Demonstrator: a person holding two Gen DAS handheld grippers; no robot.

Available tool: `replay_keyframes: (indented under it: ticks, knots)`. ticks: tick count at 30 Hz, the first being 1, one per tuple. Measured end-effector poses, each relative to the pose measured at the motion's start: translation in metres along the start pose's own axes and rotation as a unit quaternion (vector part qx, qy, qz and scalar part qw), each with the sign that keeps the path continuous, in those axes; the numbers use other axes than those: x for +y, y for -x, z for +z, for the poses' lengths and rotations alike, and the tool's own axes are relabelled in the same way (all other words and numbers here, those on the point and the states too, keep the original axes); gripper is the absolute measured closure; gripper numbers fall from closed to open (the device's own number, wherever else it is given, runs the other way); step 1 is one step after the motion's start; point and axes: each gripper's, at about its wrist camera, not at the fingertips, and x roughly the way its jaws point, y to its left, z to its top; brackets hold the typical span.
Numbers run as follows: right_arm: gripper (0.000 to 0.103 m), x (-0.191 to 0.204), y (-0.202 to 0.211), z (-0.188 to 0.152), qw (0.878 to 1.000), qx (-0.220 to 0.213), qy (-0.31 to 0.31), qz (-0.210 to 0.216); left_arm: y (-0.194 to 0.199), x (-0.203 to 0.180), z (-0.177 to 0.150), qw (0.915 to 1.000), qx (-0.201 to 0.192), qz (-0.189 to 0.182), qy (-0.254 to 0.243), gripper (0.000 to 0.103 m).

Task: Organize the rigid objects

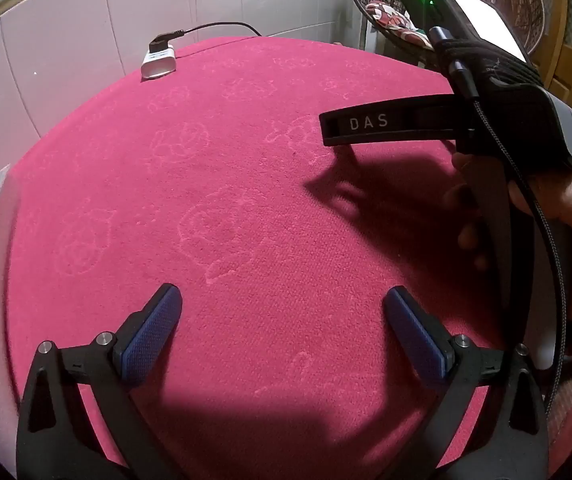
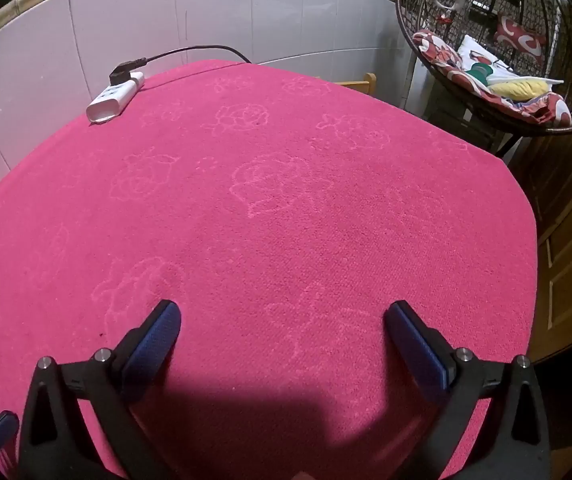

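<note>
My left gripper (image 1: 282, 300) is open and empty, low over a pink flower-patterned cloth (image 1: 246, 184) that covers the table. My right gripper (image 2: 282, 314) is open and empty over the same cloth (image 2: 286, 208). The right gripper's body, marked DAS (image 1: 370, 123), shows at the right of the left wrist view, held by a hand. One left fingertip (image 2: 0, 428) shows at the bottom left of the right wrist view. The only object on the cloth is a white power strip (image 1: 159, 65) with a black plug and cable at the far left corner; it also shows in the right wrist view (image 2: 115, 99).
A white tiled wall (image 2: 206, 12) runs behind the table. A wicker hanging chair (image 2: 498, 60) with cushions stands at the back right. A wooden door (image 2: 570, 264) is on the right. The table's right edge (image 2: 526, 208) drops off near it.
</note>
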Motion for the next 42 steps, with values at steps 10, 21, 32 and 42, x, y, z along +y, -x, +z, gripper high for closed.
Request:
replay_keyframes:
  ticks: [10, 21, 32, 42]
  knots:
    - [0.000, 0.0005, 0.0009, -0.0008, 1.000, 0.001, 0.001, -0.001, 0.0000, 0.0000, 0.0000, 1.0000, 0.001, 0.000, 0.000, 0.001]
    - [0.000, 0.0008, 0.0000, -0.0001, 1.000, 0.002, 0.001, -0.001, 0.0000, 0.0000, 0.0000, 1.0000, 0.001, 0.000, 0.000, 0.001]
    - [0.000, 0.0016, -0.0005, 0.0002, 1.000, 0.002, 0.001, -0.001, 0.0001, 0.0012, -0.0006, 1.0000, 0.001, 0.000, 0.000, 0.000]
    - [0.000, 0.0014, -0.0002, 0.0002, 1.000, 0.002, 0.001, -0.001, 0.0002, 0.0002, 0.0003, 1.0000, 0.000, 0.000, 0.000, 0.000]
